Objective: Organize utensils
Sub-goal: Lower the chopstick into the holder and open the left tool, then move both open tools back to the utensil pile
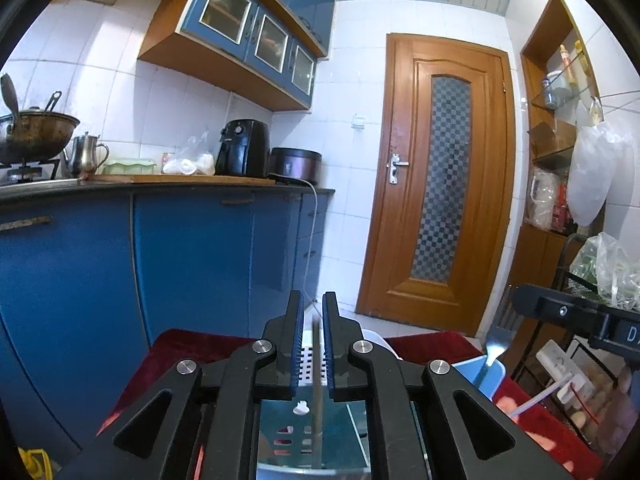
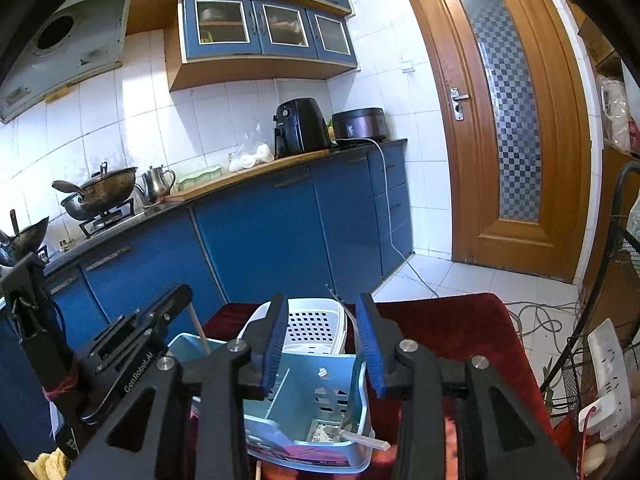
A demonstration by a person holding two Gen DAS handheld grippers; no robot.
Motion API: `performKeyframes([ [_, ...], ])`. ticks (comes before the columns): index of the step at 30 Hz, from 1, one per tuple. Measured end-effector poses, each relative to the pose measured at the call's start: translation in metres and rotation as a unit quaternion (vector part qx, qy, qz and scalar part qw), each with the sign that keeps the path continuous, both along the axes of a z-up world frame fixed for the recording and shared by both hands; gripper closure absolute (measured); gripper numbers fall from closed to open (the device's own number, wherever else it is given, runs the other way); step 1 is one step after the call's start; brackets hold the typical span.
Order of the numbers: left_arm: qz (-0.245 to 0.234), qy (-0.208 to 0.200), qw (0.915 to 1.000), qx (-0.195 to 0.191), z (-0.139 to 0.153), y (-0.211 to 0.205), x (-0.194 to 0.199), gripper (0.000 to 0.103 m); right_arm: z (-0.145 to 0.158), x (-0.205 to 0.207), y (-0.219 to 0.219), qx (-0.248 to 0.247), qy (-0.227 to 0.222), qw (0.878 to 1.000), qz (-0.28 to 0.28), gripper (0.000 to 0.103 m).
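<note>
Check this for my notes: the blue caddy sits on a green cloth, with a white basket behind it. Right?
Not quite. The cloth is red, not green, as the right wrist view shows. The blue caddy does sit on it, with the white basket behind it.

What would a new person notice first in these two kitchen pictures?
The black grippers fill the foreground: the left gripper has its blue pads close around a thin stick, and the right gripper stands open. Both hover over a light blue utensil caddy on a red cloth. Behind them, blue cabinets run along the wall to a wooden door.
</note>
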State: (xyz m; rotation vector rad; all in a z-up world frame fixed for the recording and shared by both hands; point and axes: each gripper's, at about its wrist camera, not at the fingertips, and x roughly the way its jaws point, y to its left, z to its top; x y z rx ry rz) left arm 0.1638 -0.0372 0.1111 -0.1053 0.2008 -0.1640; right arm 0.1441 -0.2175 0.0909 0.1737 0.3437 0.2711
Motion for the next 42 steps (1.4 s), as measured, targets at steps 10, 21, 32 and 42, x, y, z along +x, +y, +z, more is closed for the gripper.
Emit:
performKeyframes([
  [10,-0.006,0.014,0.9999,-0.004,0.012,0.007,-0.015,0.086,0.011,-0.026,-0.002,0.014,-0.012,1.000,0.007,0.061],
  [21,-0.019,0.048,0.9986,-0.002,0.018,0.014,-0.044,0.086,0.000,-0.057,-0.002,0.012,0.009,1.000,0.006,0.061],
  [32,-0.022,0.097,0.9950,0.001,0.006,0.022,-0.072,0.085,-0.031,-0.082,-0.008,0.024,0.055,0.998,0.000,0.061],
  [42,-0.019,0.176,0.9841,0.010,-0.031,0.031,-0.080,0.085,-0.075,-0.088,-0.019,0.038,0.139,0.989,-0.014,0.061],
])
